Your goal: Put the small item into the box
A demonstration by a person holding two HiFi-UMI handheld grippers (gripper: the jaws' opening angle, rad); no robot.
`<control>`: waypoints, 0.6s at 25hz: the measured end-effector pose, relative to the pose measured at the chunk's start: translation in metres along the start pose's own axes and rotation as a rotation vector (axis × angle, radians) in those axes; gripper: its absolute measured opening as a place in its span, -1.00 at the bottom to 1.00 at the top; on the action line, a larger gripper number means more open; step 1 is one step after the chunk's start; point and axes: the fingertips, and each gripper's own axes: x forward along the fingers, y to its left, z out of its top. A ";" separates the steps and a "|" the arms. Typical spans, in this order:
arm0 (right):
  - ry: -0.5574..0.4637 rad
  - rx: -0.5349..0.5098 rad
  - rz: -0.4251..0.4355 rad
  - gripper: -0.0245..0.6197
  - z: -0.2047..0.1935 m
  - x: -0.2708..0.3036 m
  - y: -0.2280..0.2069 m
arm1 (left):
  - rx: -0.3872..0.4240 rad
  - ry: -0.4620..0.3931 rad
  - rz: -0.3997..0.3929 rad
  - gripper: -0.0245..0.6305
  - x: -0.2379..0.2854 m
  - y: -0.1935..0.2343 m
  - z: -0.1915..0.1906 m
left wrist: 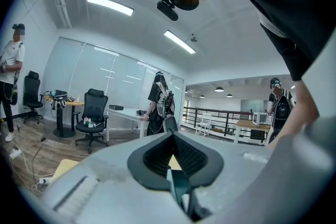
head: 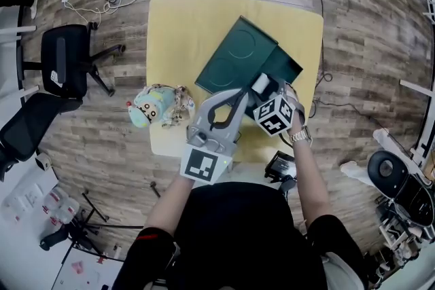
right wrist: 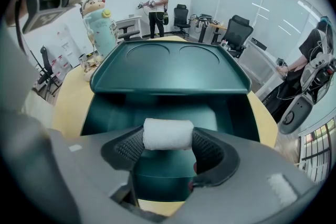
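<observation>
**While the left gripper is empty, the right one holds a white roll at the open box**

Where the right gripper view looks along its own fingers (right wrist: 209,148), a small white roll (right wrist: 168,134) sits crosswise between the two dark ribbed pads, pinched at both ends. The right gripper (right wrist: 168,138) points into the dark green box (right wrist: 157,107), so the roll shows against the open compartment. Behind it the lid (right wrist: 168,68) is swung back, its underside marked with two round impressions. Whether the roll touches the box floor cannot be told.

From the head view, the box (head: 289,66) lies at a slant on the yellow counter (head: 177,30). The right gripper (head: 264,86) has the roll (head: 261,82) at the near edge of the open compartment.

Just beside it, the left gripper (head: 239,97) reaches toward the lid's near edge. In its own view the left gripper (left wrist: 173,136) has its finger pads pressed together at the tips, with nothing between them.

A cartoon-figure toy (head: 153,105) lies at the counter's left edge, well apart from the box.
</observation>
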 end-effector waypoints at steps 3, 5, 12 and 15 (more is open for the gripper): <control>-0.005 0.003 -0.001 -0.03 0.001 -0.001 0.000 | 0.009 -0.003 -0.004 -0.92 0.000 -0.002 0.002; -0.021 0.015 -0.001 -0.01 0.003 -0.001 0.000 | 0.013 -0.002 -0.004 -0.92 -0.001 -0.002 0.002; -0.065 0.021 -0.023 0.08 0.009 -0.010 -0.004 | 0.020 -0.008 -0.003 -0.92 -0.004 -0.008 0.007; -0.087 0.026 -0.033 0.08 0.014 -0.019 -0.009 | 0.026 -0.012 -0.002 -0.92 -0.005 -0.011 0.010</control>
